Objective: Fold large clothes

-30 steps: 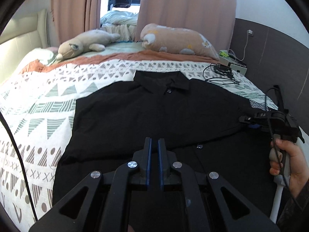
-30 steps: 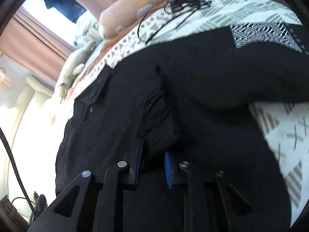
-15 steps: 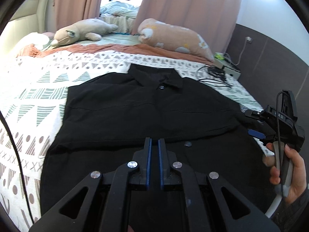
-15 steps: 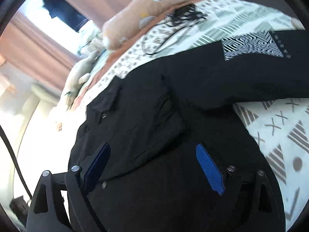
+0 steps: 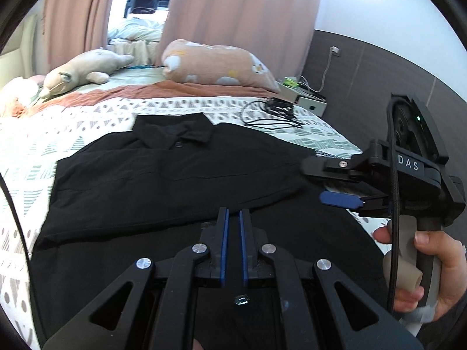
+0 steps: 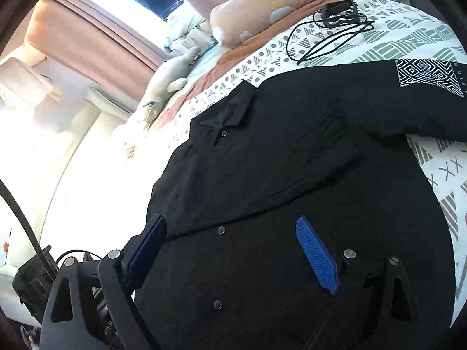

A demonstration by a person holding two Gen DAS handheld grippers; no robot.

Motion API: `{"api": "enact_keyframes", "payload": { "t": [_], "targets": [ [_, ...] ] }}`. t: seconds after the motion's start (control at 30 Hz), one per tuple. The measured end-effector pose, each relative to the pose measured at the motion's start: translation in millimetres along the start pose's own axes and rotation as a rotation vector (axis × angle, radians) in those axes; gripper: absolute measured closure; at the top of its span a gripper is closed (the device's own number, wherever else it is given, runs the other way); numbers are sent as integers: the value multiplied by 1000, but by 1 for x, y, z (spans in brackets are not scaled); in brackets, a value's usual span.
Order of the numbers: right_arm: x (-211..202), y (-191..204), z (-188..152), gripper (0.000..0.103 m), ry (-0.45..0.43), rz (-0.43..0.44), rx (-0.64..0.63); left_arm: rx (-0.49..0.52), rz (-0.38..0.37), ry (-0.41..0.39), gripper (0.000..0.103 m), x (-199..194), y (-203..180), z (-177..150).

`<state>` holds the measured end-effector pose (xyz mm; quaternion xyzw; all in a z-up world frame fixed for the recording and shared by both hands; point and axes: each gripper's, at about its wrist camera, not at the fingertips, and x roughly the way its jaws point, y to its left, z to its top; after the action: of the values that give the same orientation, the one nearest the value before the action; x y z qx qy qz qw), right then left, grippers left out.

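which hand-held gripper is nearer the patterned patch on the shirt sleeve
Right. The right hand-held gripper is over the shirt body on the side of the patterned patch; the left hand-held gripper is toward the shirt's other side.

A home bedroom, wide bed under a white geometric-patterned cotton bedspread [image 5: 73, 134], peach flower-print pillow [image 5: 216, 64], cream plush toy animal [image 5: 78, 73], pink floor-length curtains [image 5: 233, 14] by a bright window

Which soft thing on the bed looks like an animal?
The cream plush toy by the curtain; it has a face and legs, the peach pillow doesn't.
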<state>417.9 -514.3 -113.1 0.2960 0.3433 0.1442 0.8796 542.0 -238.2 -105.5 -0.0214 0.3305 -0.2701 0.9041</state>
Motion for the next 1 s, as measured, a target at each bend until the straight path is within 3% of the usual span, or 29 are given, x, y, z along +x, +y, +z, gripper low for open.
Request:
{"api": "enact_keyframes", "payload": {
  "t": [0.13,0.3,0.57,0.73,0.77,0.87,0.93,1.0],
  "targets": [
    [0,-14,8,13,-20,-36,29,46,10,4,94,15,-23,6],
    [-35,-49,14,13,-113,-133,108,89,26,86,94,49,-46,9],
    [-72,-105,14,13,-204,-250,226,159,-42,106,94,95,-90,16],
    [-84,-131,7,13,-224,-270,324,187,-79,131,94,114,-116,30],
    [-89,-137,5,13,-235,-271,347,191,-63,147,94,119,-120,32],
    [-97,-143,4,13,-253,-264,377,205,78,203,94,135,-130,35],
    [-100,-145,4,13,-259,-262,378,205,74,162,94,133,-132,34],
    [-103,-144,4,13,-264,-251,374,165,24,73,93,121,-129,36]
  ]
}}
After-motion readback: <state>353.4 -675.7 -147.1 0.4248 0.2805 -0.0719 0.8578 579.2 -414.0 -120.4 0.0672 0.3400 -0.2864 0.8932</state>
